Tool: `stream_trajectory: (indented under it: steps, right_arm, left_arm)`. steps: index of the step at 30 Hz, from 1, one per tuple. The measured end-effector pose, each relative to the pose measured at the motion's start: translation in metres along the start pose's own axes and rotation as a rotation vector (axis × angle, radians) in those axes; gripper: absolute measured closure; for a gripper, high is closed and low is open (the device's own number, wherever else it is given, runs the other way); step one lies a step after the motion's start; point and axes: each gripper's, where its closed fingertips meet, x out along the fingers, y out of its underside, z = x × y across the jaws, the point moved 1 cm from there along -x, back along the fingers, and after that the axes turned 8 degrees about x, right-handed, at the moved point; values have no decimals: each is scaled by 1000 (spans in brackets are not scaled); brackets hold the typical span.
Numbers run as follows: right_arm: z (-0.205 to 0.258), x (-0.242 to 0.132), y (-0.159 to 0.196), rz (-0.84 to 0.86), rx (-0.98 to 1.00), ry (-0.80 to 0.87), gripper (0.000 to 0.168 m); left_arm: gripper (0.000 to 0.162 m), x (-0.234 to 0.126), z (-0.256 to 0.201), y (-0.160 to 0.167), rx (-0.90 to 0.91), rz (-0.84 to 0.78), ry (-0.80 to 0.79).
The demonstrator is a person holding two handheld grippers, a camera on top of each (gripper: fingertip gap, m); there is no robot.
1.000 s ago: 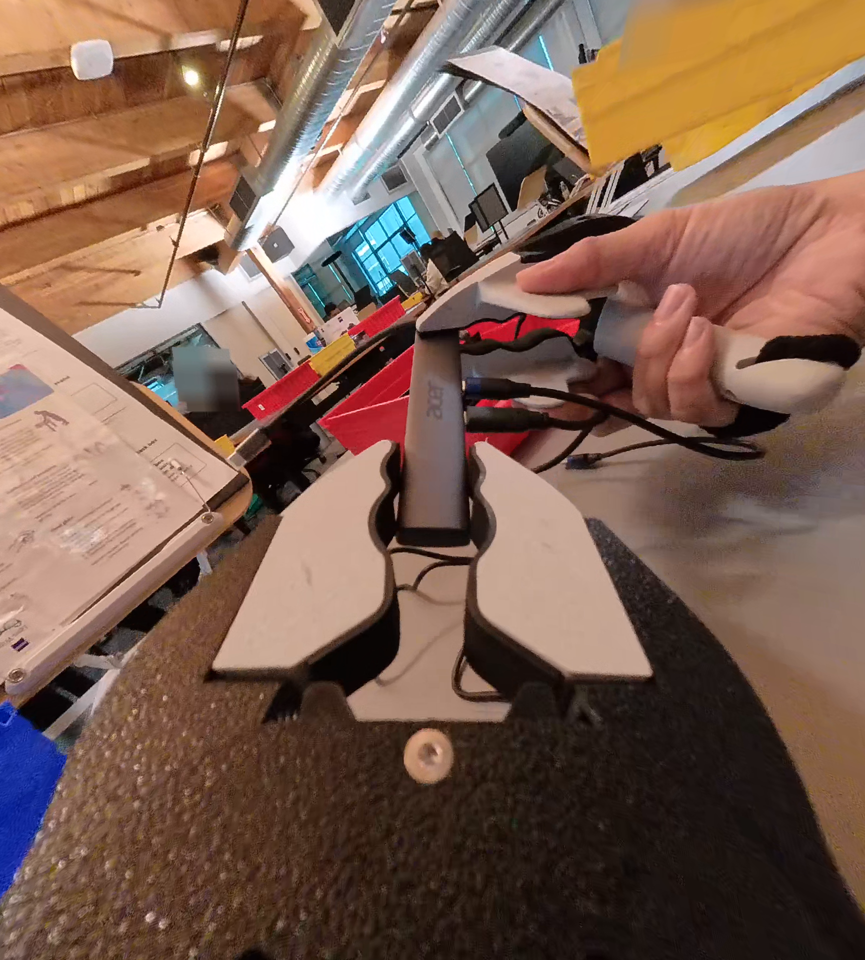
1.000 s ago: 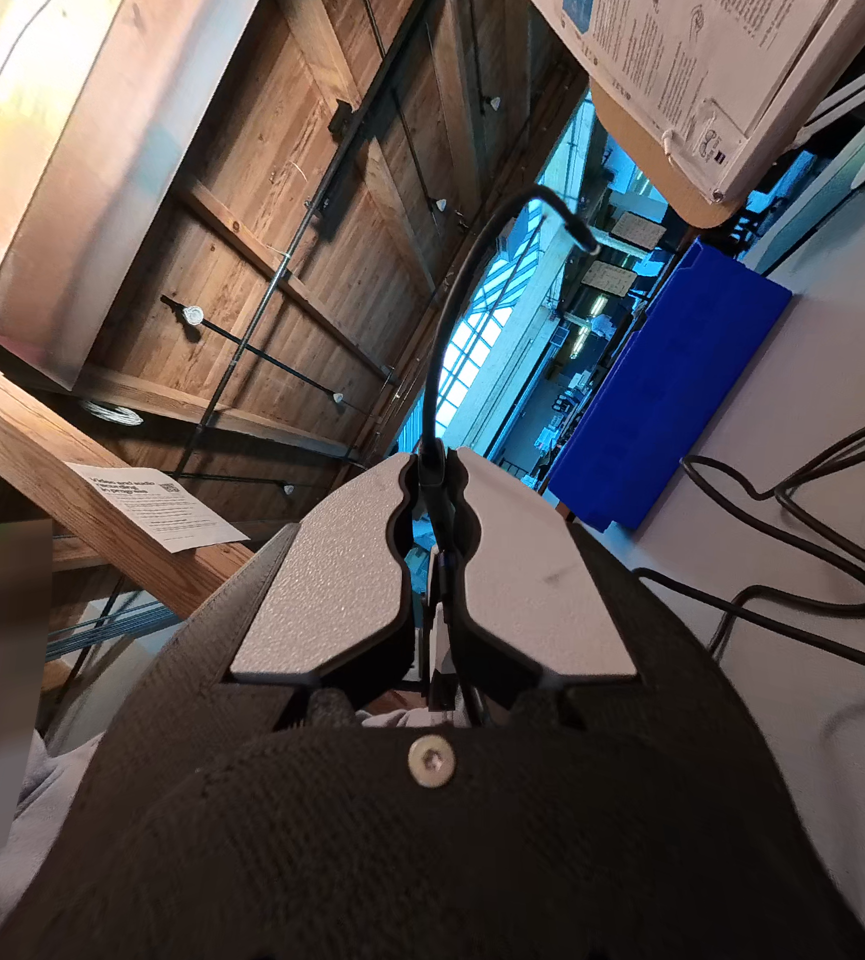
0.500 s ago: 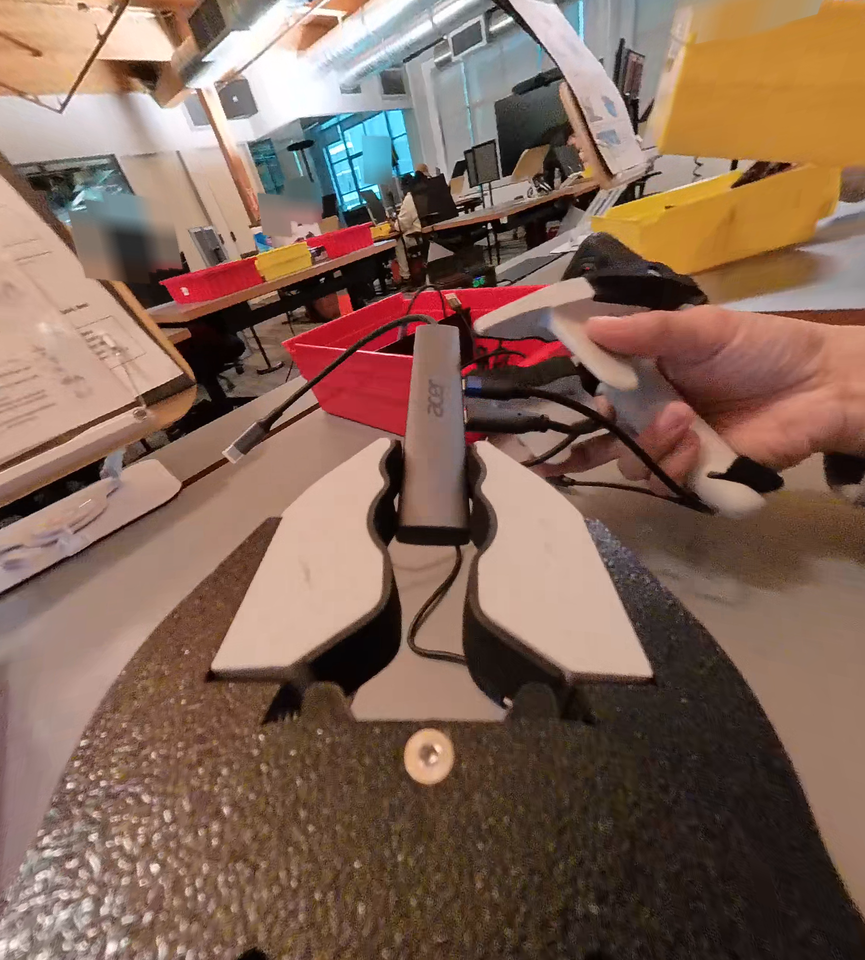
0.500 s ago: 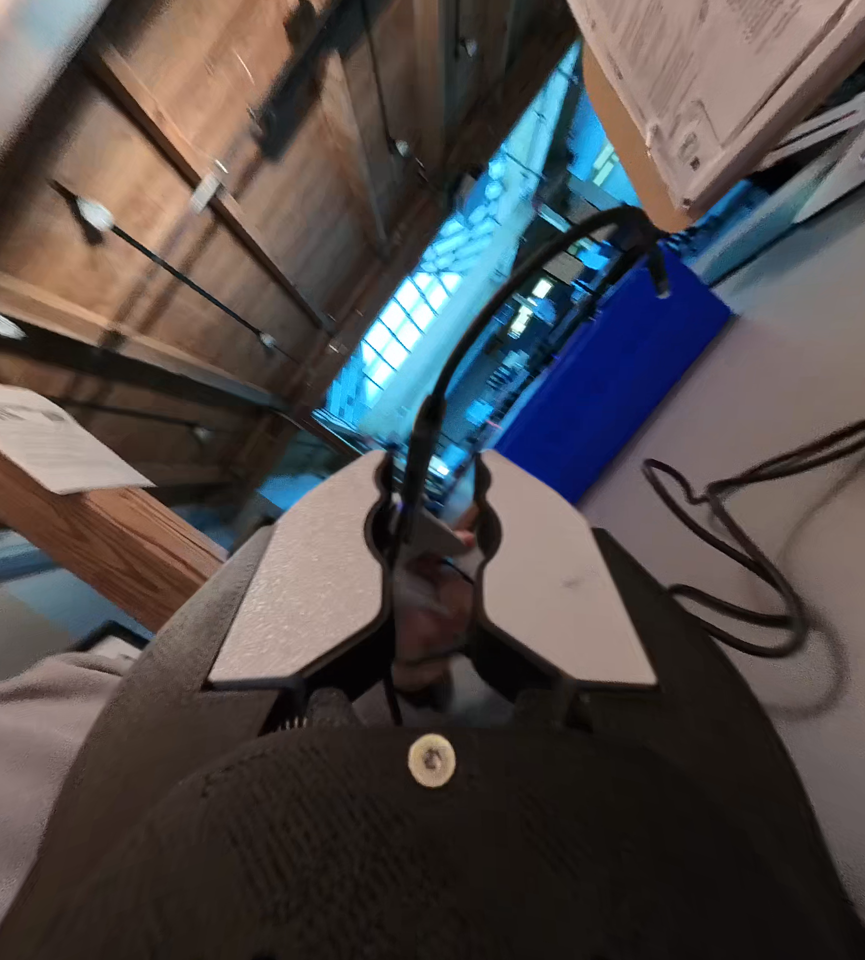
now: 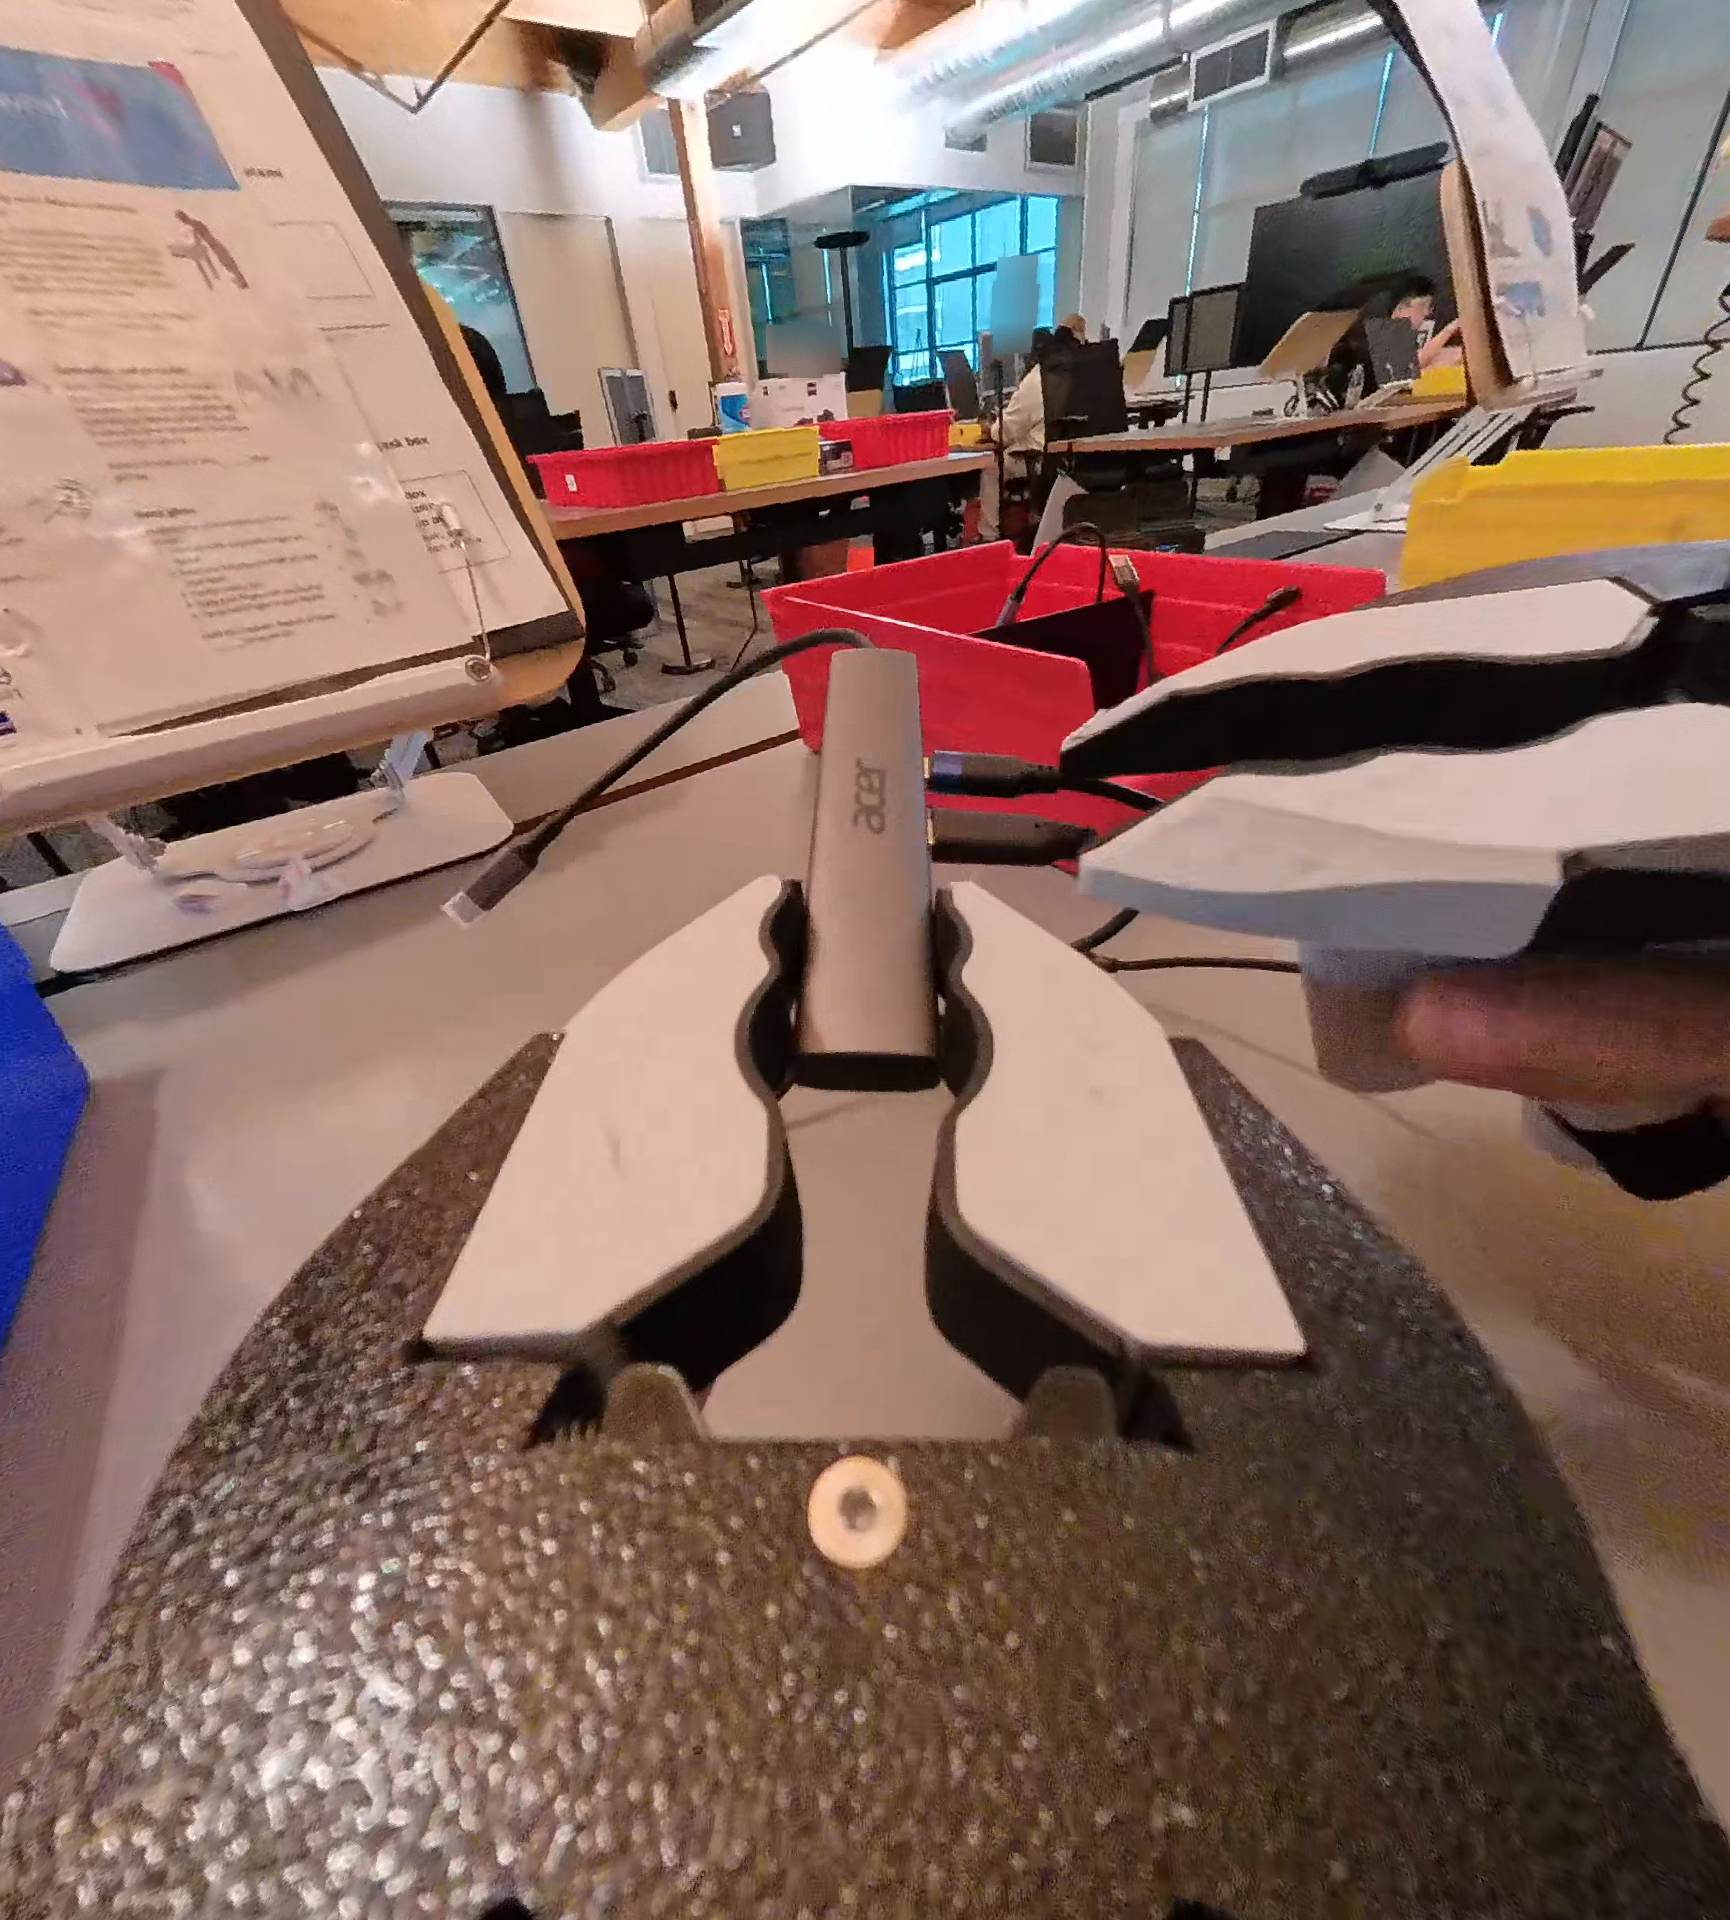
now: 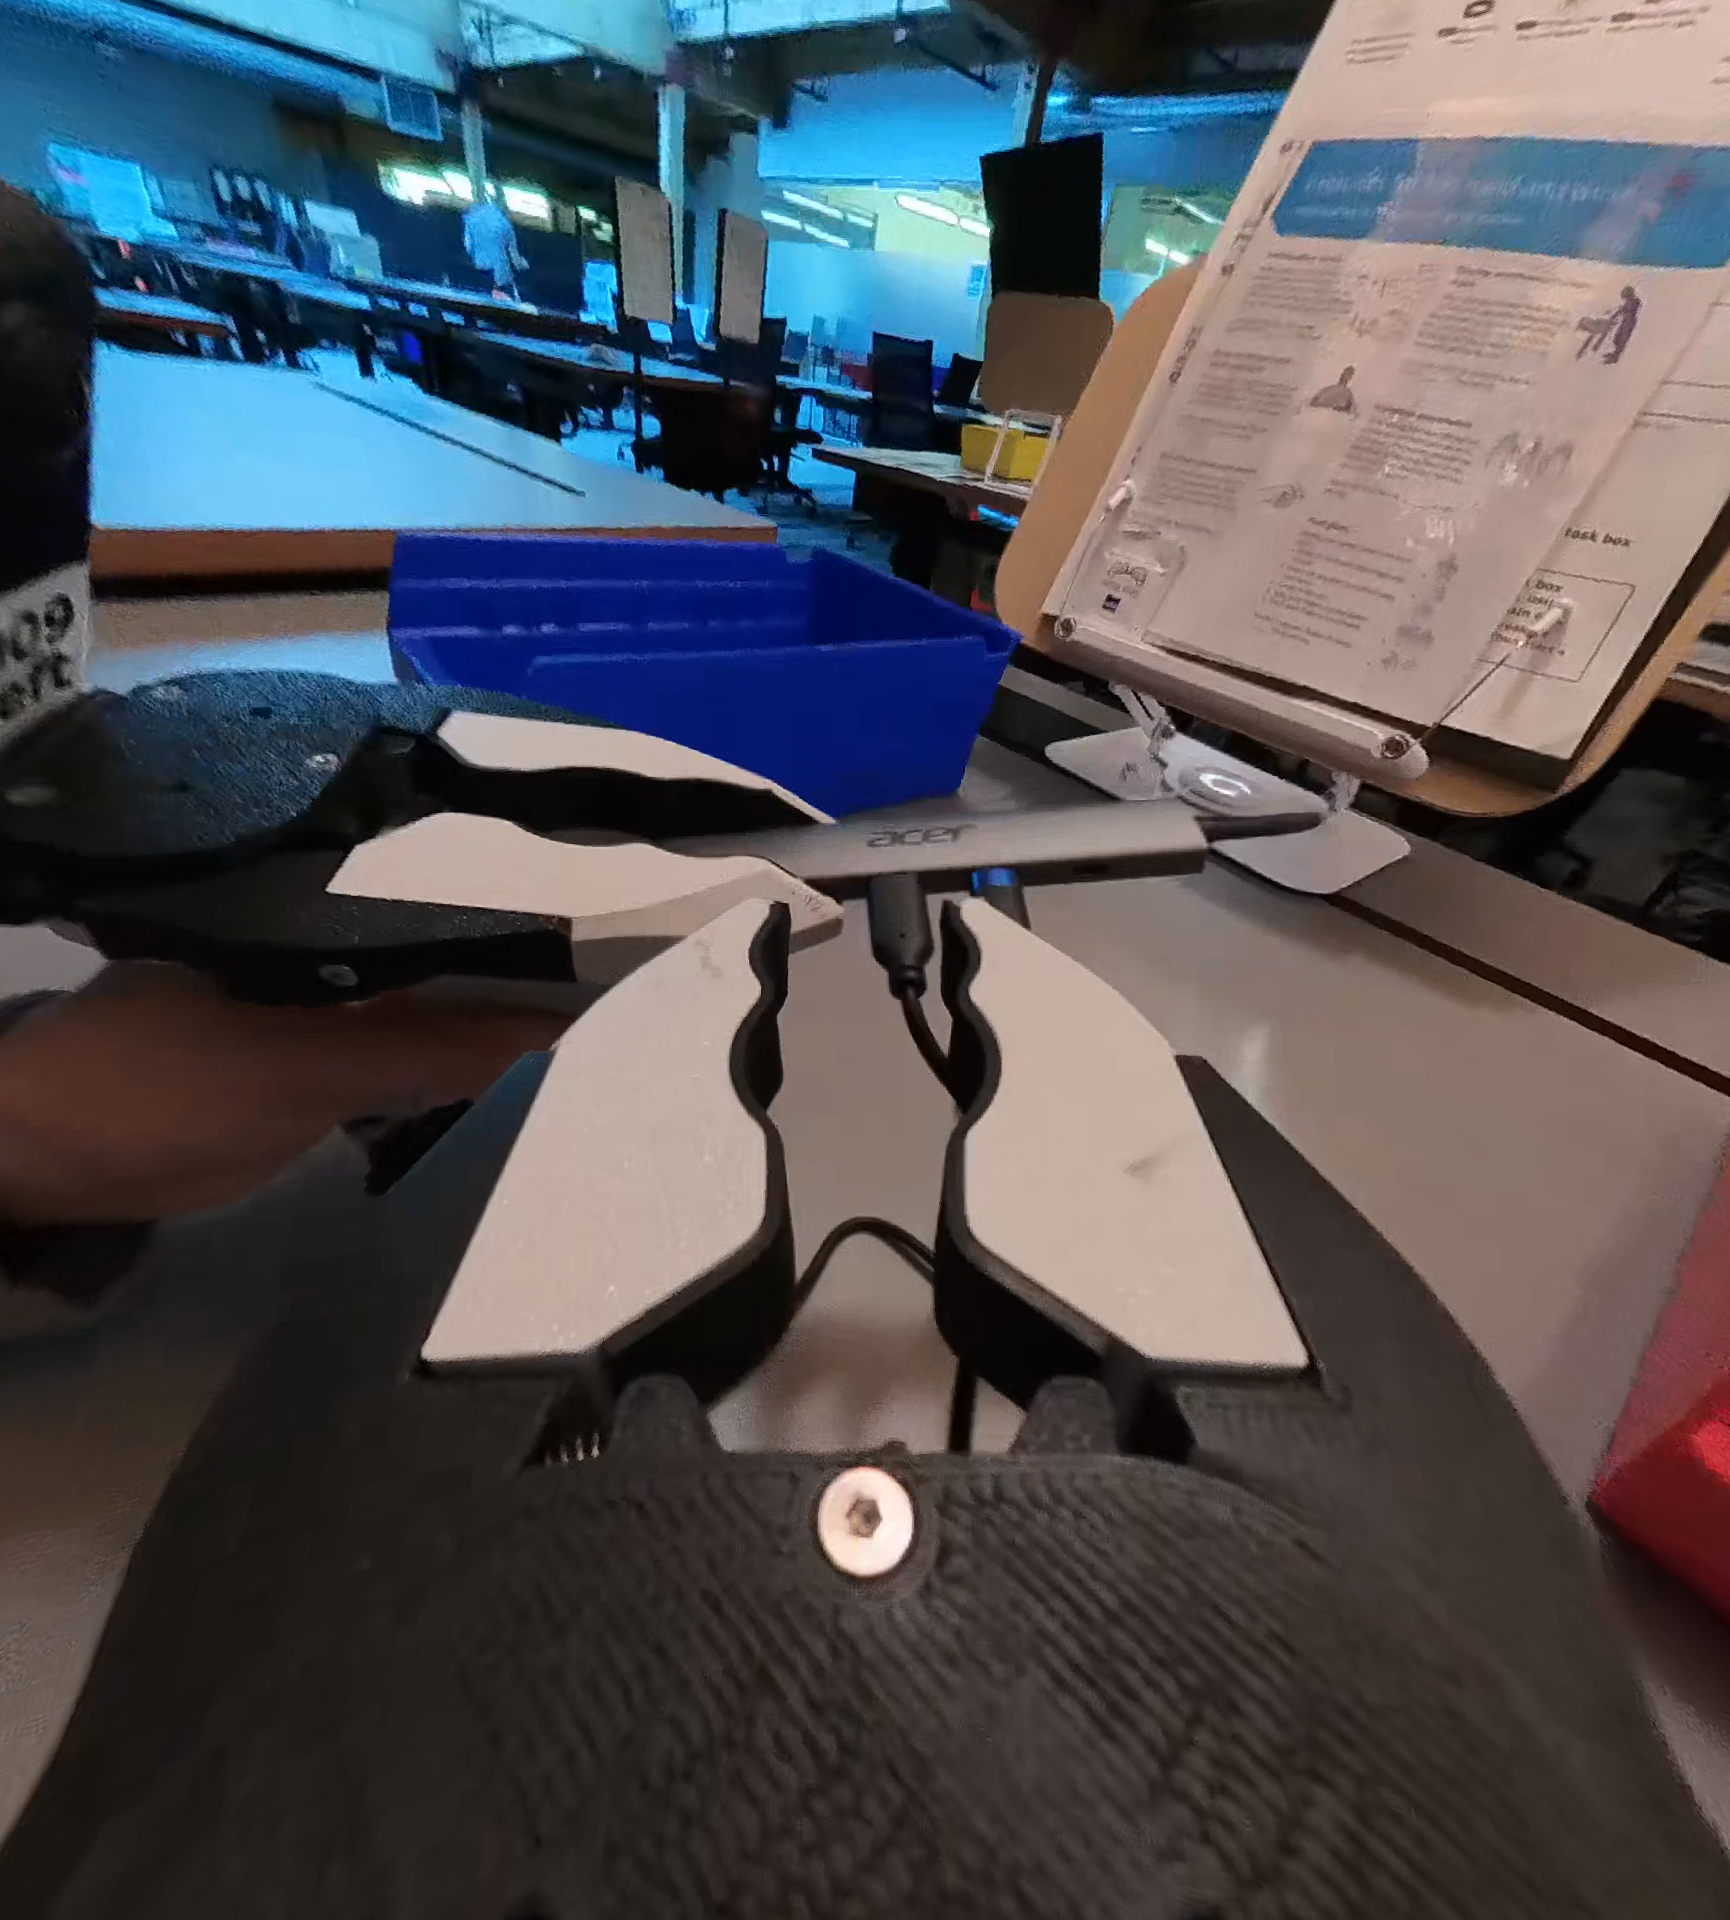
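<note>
My left gripper (image 5: 866, 904) is shut on one end of a slim grey USB hub (image 5: 866, 831) and holds it level above the grey table (image 5: 321, 1039). The hub's own black cable (image 5: 622, 769) hangs off its far end. Two plugs sit in the hub's side, one with a blue tip (image 5: 954, 774) and one black plug (image 6: 897, 935). My right gripper (image 6: 866, 920) is open, with its fingers on either side of the black plug and not touching it. It also shows in the left wrist view (image 5: 1074, 810). The left gripper shows in the right wrist view (image 6: 819, 862).
A blue bin (image 6: 695, 665) stands behind the left gripper. A red bin (image 5: 944, 665) with cables in it is beyond the hub, and a yellow bin (image 5: 1567, 509) is farther right. A printed sheet on a tilted stand (image 6: 1463, 416) is at the table's back. The left gripper's tips are roughly 4 cm from the right gripper's.
My right gripper was shut on a black cable and has opened, now sitting around the plug in the hub. Both grippers tipped down from facing the ceiling to table level.
</note>
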Motion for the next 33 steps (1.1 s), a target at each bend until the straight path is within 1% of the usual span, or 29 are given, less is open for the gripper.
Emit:
stream_trajectory:
  steps: [3, 5, 8, 11, 14, 17, 22, 25, 28, 33]
  right_arm:
    - [-1, 5, 8, 23, -57, 34, 145]
    - [-6, 7, 17, 69, -86, 73, 151]
    - [-9, 7, 22, 49, -51, 78, 156]
    - [-9, 8, 27, 47, -23, 61, 156]
    - [-7, 10, 28, 0, 15, 33, 156]
    - [-5, 10, 31, 9, 52, -3, 157]
    - [-4, 10, 33, 12, -20, 4, 157]
    - [-5, 11, 36, 55, 1, 2, 157]
    - [-6, 8, 37, 104, 11, -9, 157]
    - [-3, 4, 35, 164, -75, 18, 157]
  left_arm:
    - [138, -1, -2, 3, 12, 0, -8]
    - [138, -1, -4, 6, -3, 4, -3]
    - [138, 0, -5, 10, -18, 11, 2]
    - [139, 1, -5, 15, -35, 20, 8]
    - [139, -1, -3, 16, -45, 15, 12]
    - [139, -3, -3, 16, -15, 18, 13]
    - [138, -3, -2, 17, -36, 18, 51]
    - [138, -1, -1, 20, -62, 39, 75]
    - [138, 0, -3, 20, -13, 44, 63]
    - [138, -1, -5, 18, 3, 24, 67]
